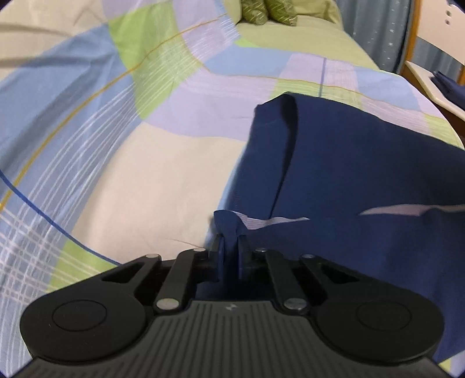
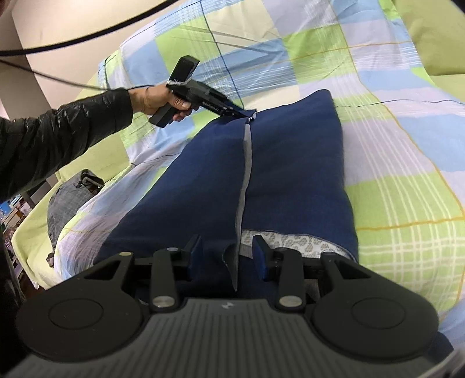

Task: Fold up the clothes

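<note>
A navy blue garment [image 2: 290, 180] lies on the plaid bedspread [image 2: 401, 162], its two halves folded in so they meet along a pale centre strip. It also shows in the left wrist view [image 1: 348, 174]. My left gripper [image 1: 231, 250] is shut on a bunched corner of the navy garment at its far end; it shows from outside in the right wrist view [image 2: 247, 114]. My right gripper [image 2: 226, 256] is open at the near end, its jaws on either side of a raised fold of the garment by a patterned white lining [image 2: 290, 241].
Green pillows [image 1: 268, 11] lie at the head of the bed. A white chair [image 1: 436, 84] holding dark blue cloth stands beside the bed. A grey bundle of clothing [image 2: 72, 200] lies at the bed's left edge. Black cables [image 2: 87, 37] hang overhead.
</note>
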Demonstrator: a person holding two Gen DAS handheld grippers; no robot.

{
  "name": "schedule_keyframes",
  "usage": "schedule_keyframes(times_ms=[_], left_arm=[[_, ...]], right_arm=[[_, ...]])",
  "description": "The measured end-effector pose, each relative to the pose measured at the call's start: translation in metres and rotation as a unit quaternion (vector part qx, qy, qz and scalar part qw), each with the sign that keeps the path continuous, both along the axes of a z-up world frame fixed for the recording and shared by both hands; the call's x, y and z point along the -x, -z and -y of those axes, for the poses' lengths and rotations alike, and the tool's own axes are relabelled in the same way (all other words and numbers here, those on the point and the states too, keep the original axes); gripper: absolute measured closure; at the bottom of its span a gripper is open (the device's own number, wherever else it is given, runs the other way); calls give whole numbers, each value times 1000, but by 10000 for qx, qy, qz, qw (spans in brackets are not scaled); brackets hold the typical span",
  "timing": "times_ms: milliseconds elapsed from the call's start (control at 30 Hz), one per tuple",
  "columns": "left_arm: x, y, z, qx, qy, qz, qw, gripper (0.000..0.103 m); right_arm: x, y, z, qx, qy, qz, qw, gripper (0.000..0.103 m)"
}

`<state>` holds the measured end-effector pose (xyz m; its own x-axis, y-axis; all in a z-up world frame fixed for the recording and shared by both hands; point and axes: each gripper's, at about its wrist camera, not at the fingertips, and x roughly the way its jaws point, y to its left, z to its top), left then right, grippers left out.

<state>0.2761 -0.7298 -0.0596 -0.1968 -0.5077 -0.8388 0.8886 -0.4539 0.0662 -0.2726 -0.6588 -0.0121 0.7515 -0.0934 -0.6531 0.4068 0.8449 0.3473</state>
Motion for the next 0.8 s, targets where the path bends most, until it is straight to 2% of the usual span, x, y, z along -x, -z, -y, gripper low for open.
schedule_keyframes(times_ms=[400,533,567,600,633,800], left_arm=[[4,-38,-30,543,149,-231,9981,98],[4,-43,-37,632,79,-287,9976,100],[4,-45,-39,659,58,-303,9973,100],[4,-46,-41,680,40,-312,9972,101],[4,-48,-43,689,27,-296,9972,100],[6,-67,-48,890,-92,-263,9956,101]], right_arm=[[7,11,-3,-810,318,-35,9962,64],[9,3,-1,-742,351,87,9966,64],[10,0,-1,-707,348,121,9968,66],[11,-3,-1,-672,345,155,9970,80],[11,-5,0,-638,342,189,9972,100],[14,-19,1,-465,328,358,9977,102]])
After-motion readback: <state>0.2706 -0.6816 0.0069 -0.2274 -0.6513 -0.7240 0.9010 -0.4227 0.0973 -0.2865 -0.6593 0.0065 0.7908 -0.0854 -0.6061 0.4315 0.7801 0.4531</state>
